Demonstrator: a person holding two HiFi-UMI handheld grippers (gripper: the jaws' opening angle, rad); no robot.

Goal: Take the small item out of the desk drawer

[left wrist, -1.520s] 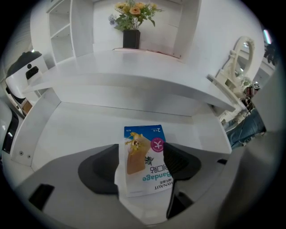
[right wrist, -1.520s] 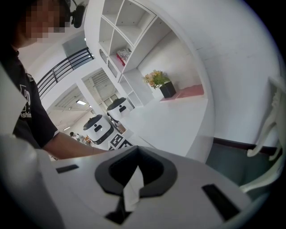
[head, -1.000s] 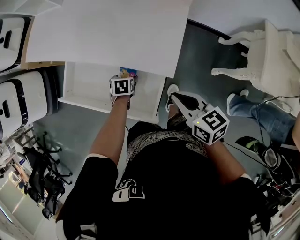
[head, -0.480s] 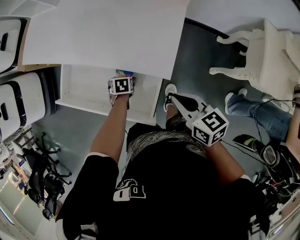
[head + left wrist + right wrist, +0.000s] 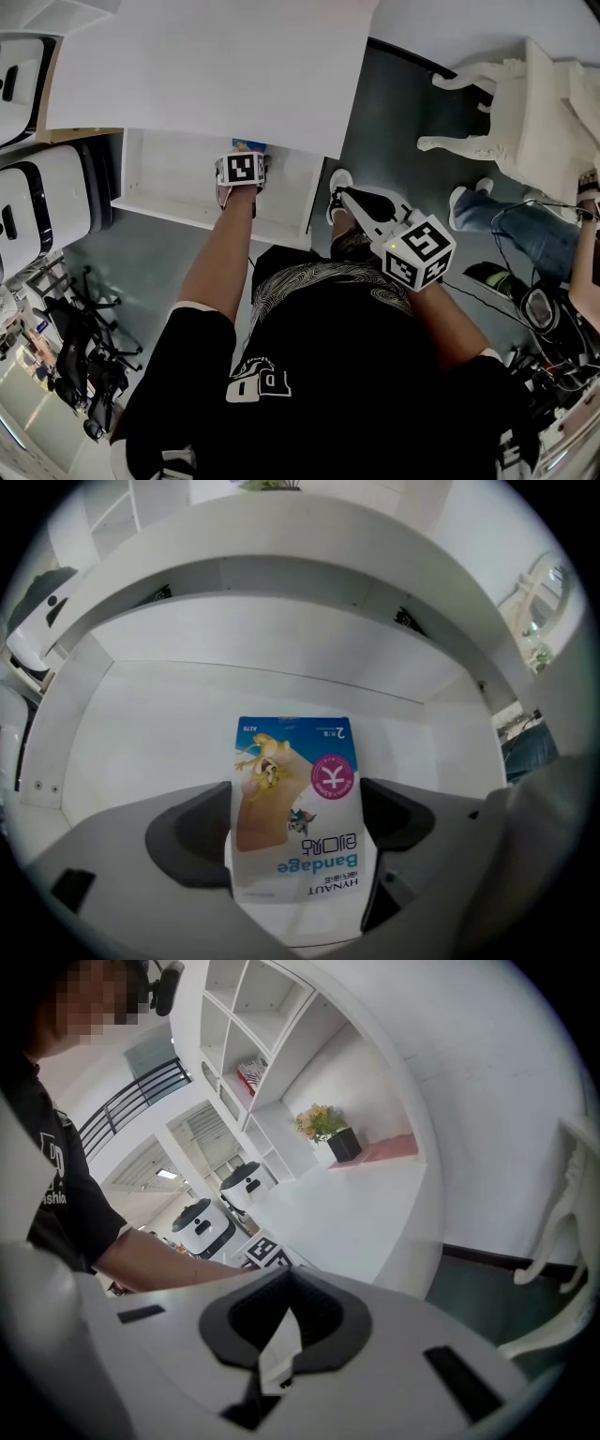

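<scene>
The left gripper [image 5: 298, 829] is clamped on a flat, glossy bandage packet [image 5: 296, 789], rectangular, blue and white, inside the open white drawer [image 5: 159, 700]. The drawer is under the smooth white counter [image 5: 216, 66]. The right gripper [image 5: 278, 1340] has its jaws together, holding nothing, above the grey floor [image 5: 394, 103].

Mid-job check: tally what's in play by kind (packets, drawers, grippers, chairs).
bandage packet: 1
open drawer: 1
grippers: 2, the left gripper shut on the packet, the right gripper shut on nothing
white chair: 1
Total: 5
</scene>
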